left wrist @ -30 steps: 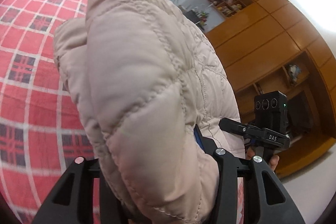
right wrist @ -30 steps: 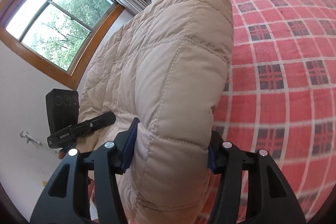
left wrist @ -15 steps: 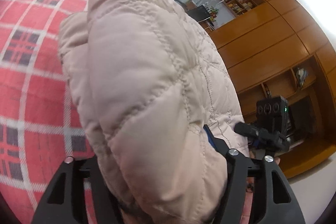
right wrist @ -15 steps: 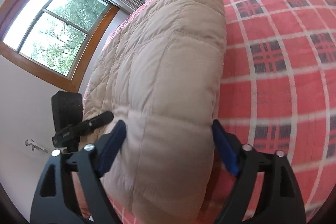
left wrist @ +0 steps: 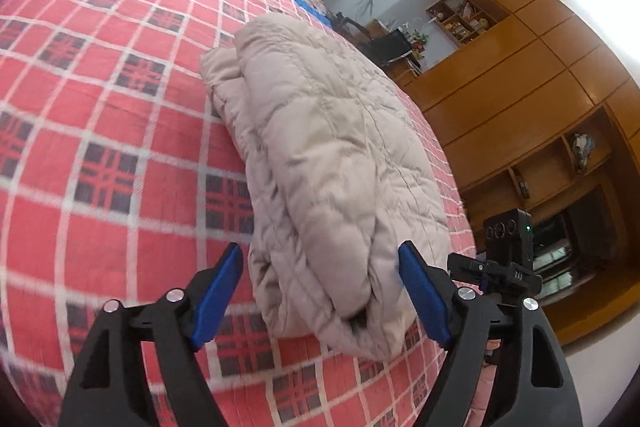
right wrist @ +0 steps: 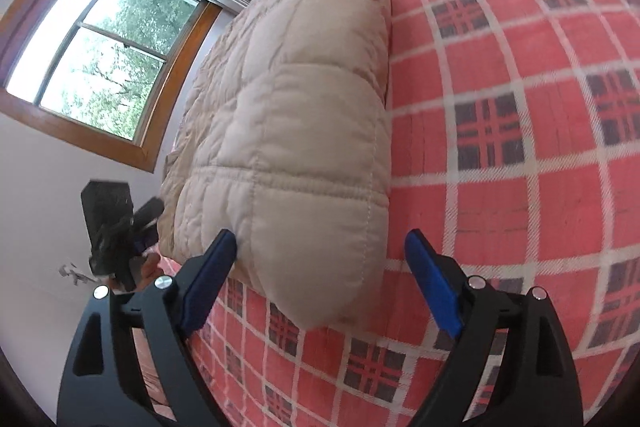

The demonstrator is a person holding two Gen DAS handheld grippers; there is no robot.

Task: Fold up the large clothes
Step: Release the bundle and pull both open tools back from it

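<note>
On a red plaid bedspread (left wrist: 100,115), folded beige quilted coat (left wrist: 332,163) between wide-open left tongs (left wrist: 320,291) and right tongs (right wrist: 320,271), seemingly unheld.

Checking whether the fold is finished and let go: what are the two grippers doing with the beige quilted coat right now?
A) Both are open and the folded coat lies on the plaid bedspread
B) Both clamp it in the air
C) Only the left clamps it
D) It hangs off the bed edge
A: the left gripper and right gripper both stand open around the coat, which lies folded on the bedspread.
</note>
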